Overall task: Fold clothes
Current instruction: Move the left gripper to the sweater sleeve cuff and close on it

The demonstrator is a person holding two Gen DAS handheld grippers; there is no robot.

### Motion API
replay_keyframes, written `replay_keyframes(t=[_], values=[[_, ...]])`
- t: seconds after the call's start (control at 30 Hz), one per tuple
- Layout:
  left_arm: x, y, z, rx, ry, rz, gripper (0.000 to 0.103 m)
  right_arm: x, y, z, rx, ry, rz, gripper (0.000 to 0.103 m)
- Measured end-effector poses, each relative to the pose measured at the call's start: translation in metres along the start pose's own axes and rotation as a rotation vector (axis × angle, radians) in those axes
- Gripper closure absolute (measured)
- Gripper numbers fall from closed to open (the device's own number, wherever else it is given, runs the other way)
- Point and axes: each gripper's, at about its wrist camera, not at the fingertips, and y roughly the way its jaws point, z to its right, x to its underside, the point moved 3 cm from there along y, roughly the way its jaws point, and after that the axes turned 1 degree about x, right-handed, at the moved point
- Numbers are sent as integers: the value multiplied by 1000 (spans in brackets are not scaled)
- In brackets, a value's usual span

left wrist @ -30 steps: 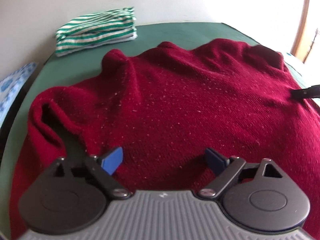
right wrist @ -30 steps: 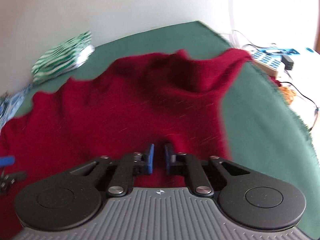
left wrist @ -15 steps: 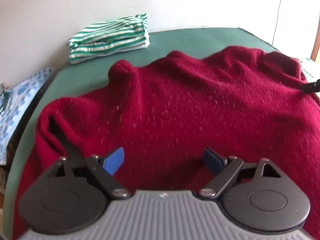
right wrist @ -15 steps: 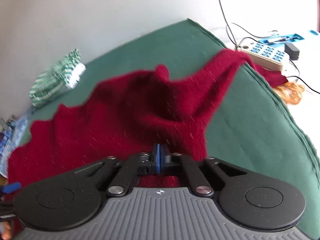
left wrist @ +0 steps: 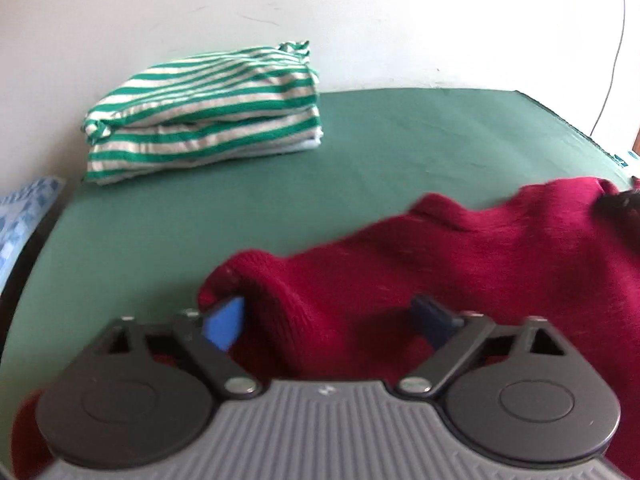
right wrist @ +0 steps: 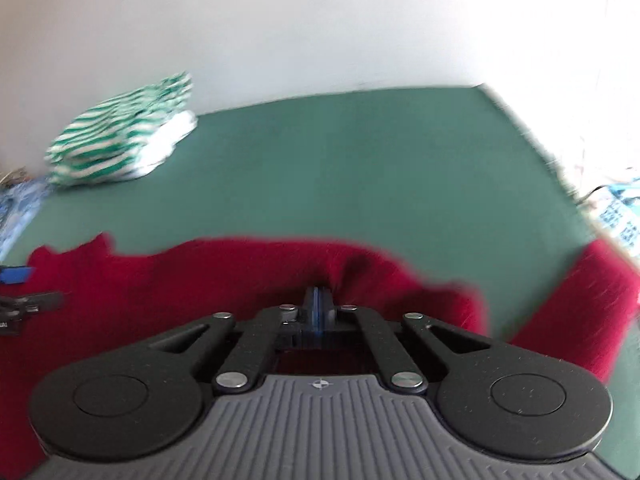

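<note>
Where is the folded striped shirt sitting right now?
The folded green-and-white striped shirt lies at the far left corner of the green table, against the white wall, apart from the red sweater; both wrist views show it upper left.

A broad stretch of bare green table cover [left wrist: 400,152] lies open across the middle and far right, wide enough for a gripper to pass. At the far left a folded stack of green-and-white striped clothes [left wrist: 204,112] blocks that corner, close to the white wall [left wrist: 360,12]. Along the near side the bunched dark red knitted sweater [left wrist: 480,264] fills the way. Blurred clutter sits past the right edge.
</note>
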Motion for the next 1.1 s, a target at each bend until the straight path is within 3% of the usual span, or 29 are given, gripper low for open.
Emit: replay_keyframes(t=[0.13,0.27,0.33,0.4,0.47,0.53,0.57,0.6,0.67,0.73,0.9,0.97,1.0,1.03,1.07,1.1], values=[[-8,9,-16,-39,16,8,1,-8,8,9,49,-47,32,103],[-13,13,-25,-57,22,-3,1,-14,3,-3,87,-68,16,103],[-10,2,-25,-84,55,4,5,-7,-23,-4,87,-24,34,87],[-3,-16,-27,-62,67,10,15,12,-47,-4,10,-2,2,82],[3,-22,-32,-49,63,9,12,34,-68,-4,-37,2,-26,76],[7,-23,-36,-42,54,6,9,50,-77,3,-4,8,-41,80],[10,-24,-38,-39,50,4,9,53,-79,12,1,35,-29,88],[12,-25,-41,-36,46,3,9,53,-80,21,15,61,-15,89],[17,-27,-45,-30,37,-1,1,51,-76,39,121,78,2,87],[21,-28,-50,-23,28,-4,1,48,-70,53,122,98,15,85],[34,-47,-59,0,-2,2,1,38,-62,33,232,83,-9,83],[41,-68,-60,18,-21,18,11,38,-75,16,223,100,6,79],[44,-79,-61,27,-31,27,10,41,-89,4,178,96,51,76],[47,-90,-62,35,-41,35,9,47,-98,-8,128,83,72,64],[51,-101,-62,44,-51,44,8,55,-99,-17,114,71,47,55],[54,-112,-63,53,-60,52,8,62,-100,-25,100,60,22,55]])
